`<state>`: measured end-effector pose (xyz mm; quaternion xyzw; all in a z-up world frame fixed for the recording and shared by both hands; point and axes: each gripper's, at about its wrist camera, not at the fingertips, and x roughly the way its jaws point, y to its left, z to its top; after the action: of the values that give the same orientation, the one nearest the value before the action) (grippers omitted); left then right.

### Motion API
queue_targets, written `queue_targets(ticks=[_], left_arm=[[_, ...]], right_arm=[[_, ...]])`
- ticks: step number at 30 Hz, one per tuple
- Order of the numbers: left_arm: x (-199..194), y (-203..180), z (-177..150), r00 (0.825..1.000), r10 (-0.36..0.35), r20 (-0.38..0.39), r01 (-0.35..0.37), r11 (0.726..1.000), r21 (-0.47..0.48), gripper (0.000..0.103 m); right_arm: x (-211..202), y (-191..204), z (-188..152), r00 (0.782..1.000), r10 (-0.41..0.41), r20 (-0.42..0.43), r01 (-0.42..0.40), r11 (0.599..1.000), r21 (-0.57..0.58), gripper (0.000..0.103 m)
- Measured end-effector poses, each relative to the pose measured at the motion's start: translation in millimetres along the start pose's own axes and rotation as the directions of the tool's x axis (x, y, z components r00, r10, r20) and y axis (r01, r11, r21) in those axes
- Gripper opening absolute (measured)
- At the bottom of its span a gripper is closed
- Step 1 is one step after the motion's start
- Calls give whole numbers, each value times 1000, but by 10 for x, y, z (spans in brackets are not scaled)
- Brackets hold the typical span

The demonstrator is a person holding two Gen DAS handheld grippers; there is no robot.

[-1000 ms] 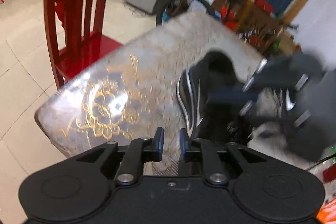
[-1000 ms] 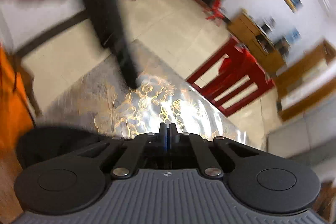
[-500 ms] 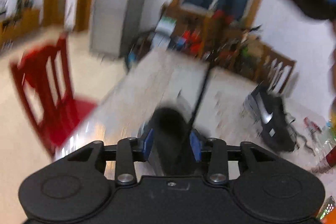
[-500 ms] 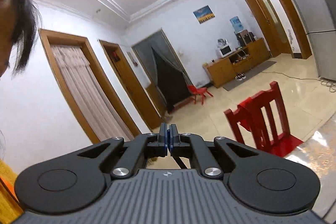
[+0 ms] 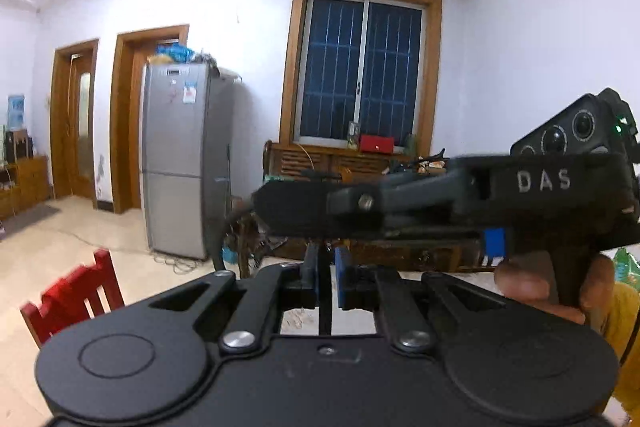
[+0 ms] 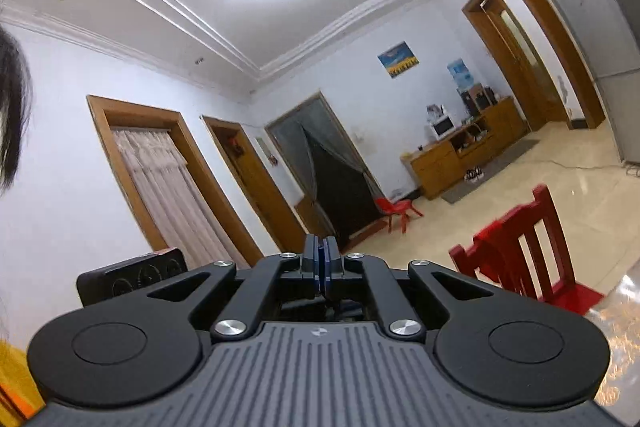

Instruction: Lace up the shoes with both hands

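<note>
Jaws pinch thin black lace [image 5: 325,307]; right ones pressed flat.

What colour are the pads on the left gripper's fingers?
Blue pads on black fingers, clearest in the left wrist view.

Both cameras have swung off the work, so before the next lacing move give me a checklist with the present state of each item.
1. Left claw grips the lace: ok, a dark strand runs between its nearly closed pads.
2. Right claw is shut: ok, the pads meet.
3. Lace in the right claw: cannot tell, nothing clear shows between the pads.
4. Shoe in view: not ok, neither camera shows it.
5. Claws aimed at the table: not ok, the left faces the window and the right faces the doors.
6. Claws clear of each other: cannot tell, the right one crosses just ahead of the left.
</note>
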<state>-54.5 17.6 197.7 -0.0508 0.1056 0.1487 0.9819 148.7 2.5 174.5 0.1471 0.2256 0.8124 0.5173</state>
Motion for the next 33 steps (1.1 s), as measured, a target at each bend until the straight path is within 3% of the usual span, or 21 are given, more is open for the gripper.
queue_targets(ticks=[7, 12, 13, 14, 16, 18, 19, 21, 22, 23, 25, 26, 29, 30, 33], left_arm=[[-62, 104, -40, 998, 55, -17, -55, 998, -41, 7], [-167, 329, -364, 980, 152, -126, -167, 978, -125, 8], [-188, 374, -429, 974, 169, -148, -190, 972, -140, 10], [-209, 419, -494, 967, 187, -171, -213, 965, -154, 12], [-251, 509, -624, 951, 219, -217, -260, 948, -181, 19], [-293, 599, -754, 932, 250, -264, -307, 929, -206, 30], [-314, 644, -819, 921, 264, -287, -331, 918, -217, 35], [-356, 734, -949, 897, 290, -334, -378, 895, -237, 43], [-377, 779, -1014, 884, 302, -358, -401, 882, -246, 46], [-387, 810, -1069, 874, 308, -377, -417, 873, -253, 46], [-330, 778, -1107, 879, 278, -387, -391, 885, -253, 46], [-302, 762, -1126, 882, 262, -392, -378, 891, -253, 46], [-217, 713, -1184, 888, 217, -406, -338, 906, -254, 49], [-188, 697, -1203, 889, 202, -411, -324, 911, -255, 50], [-103, 648, -1260, 892, 155, -425, -283, 924, -256, 53]], right_arm=[[74, 72, 26, 1000, -8, 9, 9, 1000, -14, 3], [276, 239, -190, 982, -152, -108, 124, 966, -228, 6], [280, 262, -259, 975, -196, -106, 161, 949, -269, 19], [255, 272, -322, 967, -238, -93, 200, 932, -301, 42], [112, 176, -435, 944, -323, -62, 290, 905, -311, 60], [-60, -9, -544, 906, -420, -46, 394, 878, -272, 60], [-159, -180, -593, 874, -482, -61, 461, 863, -208, 60], [-377, -562, -722, 799, -590, -117, 590, 806, -45, 61], [-511, -805, -828, 759, -630, -167, 647, 758, 81, 62], [-635, -1022, -952, 736, -642, -216, 677, 707, 204, 63], [-831, -1386, -1332, 756, -586, -292, 646, 596, 477, 63], [-923, -1564, -1537, 774, -545, -321, 611, 513, 603, 63], [-976, -1887, -2056, 812, -467, -349, 517, 300, 802, 63], [-956, -1955, -2173, 822, -451, -347, 492, 258, 831, 63], [-846, -2060, -2338, 838, -439, -325, 454, 231, 861, 62]])
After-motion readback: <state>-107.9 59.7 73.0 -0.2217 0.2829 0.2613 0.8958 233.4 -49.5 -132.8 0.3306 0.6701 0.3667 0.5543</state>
